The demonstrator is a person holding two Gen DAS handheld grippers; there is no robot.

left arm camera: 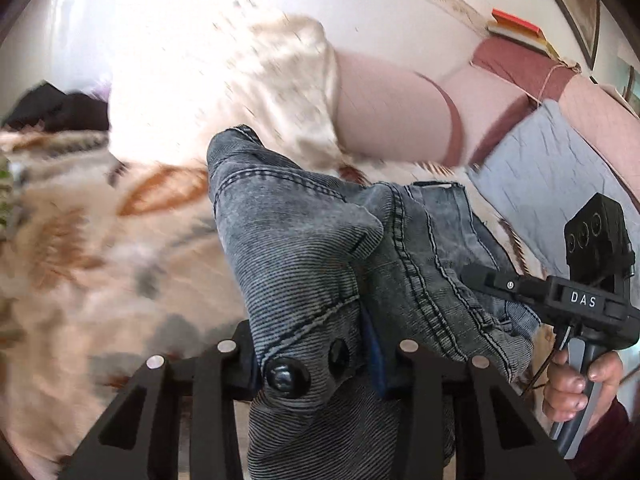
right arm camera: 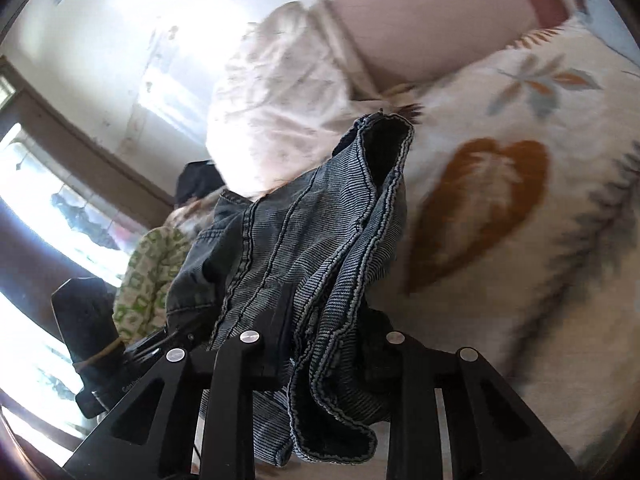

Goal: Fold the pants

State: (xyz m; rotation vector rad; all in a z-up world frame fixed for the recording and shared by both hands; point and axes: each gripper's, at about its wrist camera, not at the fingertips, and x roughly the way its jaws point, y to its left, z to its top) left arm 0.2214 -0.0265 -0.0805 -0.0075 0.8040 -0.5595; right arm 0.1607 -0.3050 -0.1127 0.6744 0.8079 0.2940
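Both grippers pinch the jeans (left arm camera: 304, 248); only the left view shows their button (left arm camera: 285, 376).

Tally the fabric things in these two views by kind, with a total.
Grey-blue denim pants, clamped by the left gripper and right gripper: 1
Cream blanket with orange leaf print: 1
Shiny cream satin pillow: 1
Grey quilted cushion: 1
Green-and-white patterned cloth: 1
Total: 5
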